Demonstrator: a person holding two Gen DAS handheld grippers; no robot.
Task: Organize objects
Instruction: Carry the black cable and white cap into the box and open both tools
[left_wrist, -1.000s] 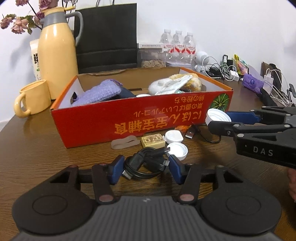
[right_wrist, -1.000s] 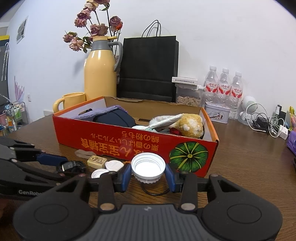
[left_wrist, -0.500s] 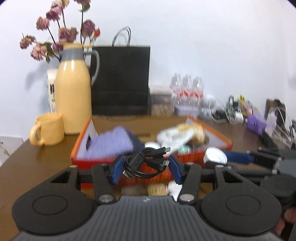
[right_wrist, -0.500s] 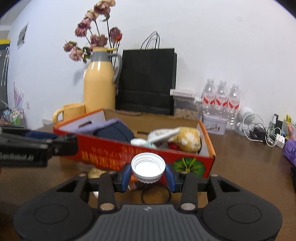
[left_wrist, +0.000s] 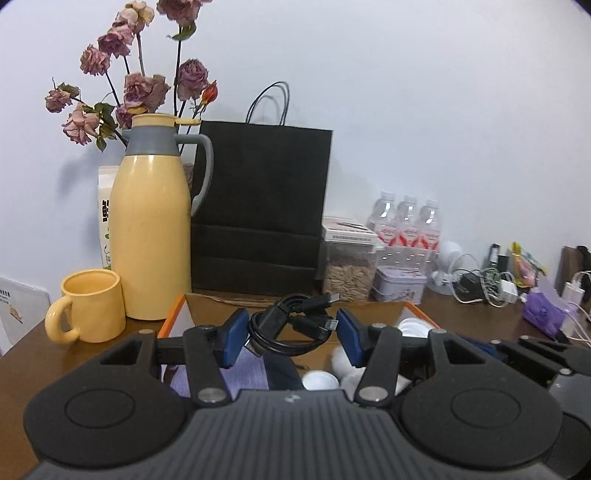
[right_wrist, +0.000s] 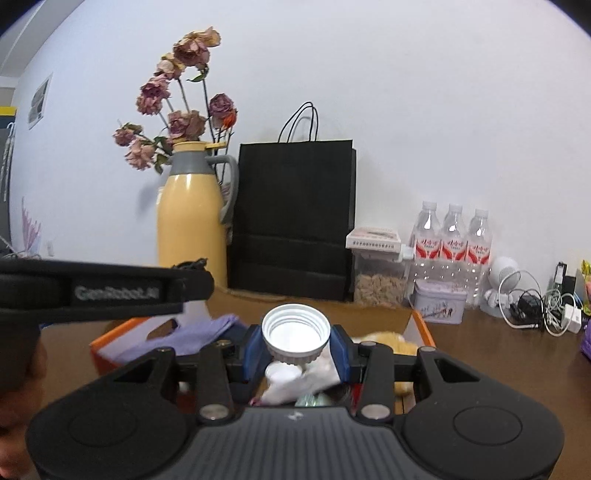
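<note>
A coiled black USB cable (left_wrist: 291, 326) hangs between the blue pads of my left gripper (left_wrist: 291, 328), which is shut on it above the orange cardboard box (left_wrist: 173, 317). My right gripper (right_wrist: 295, 341) is shut on a white ribbed bottle cap (right_wrist: 295, 334), open side facing up, also over the orange cardboard box (right_wrist: 110, 336). Inside the box lie a purple cloth (right_wrist: 192, 332), a yellow plush toy (right_wrist: 384, 338) and white lids (left_wrist: 319, 380). The left gripper's body (right_wrist: 110, 291) crosses the left of the right wrist view.
Behind the box stand a yellow thermos jug (left_wrist: 151, 236) with dried roses, a yellow mug (left_wrist: 90, 306), a black paper bag (left_wrist: 260, 210), a seed container (left_wrist: 349, 258), three water bottles (left_wrist: 406, 221) and a small tin (left_wrist: 399, 290). Chargers and cables (left_wrist: 484, 286) clutter the table's right.
Both grippers rose from the table in front of the box and moved forward over it, carrying the cable and the cap. The box front has dropped out of sight beneath them.
</note>
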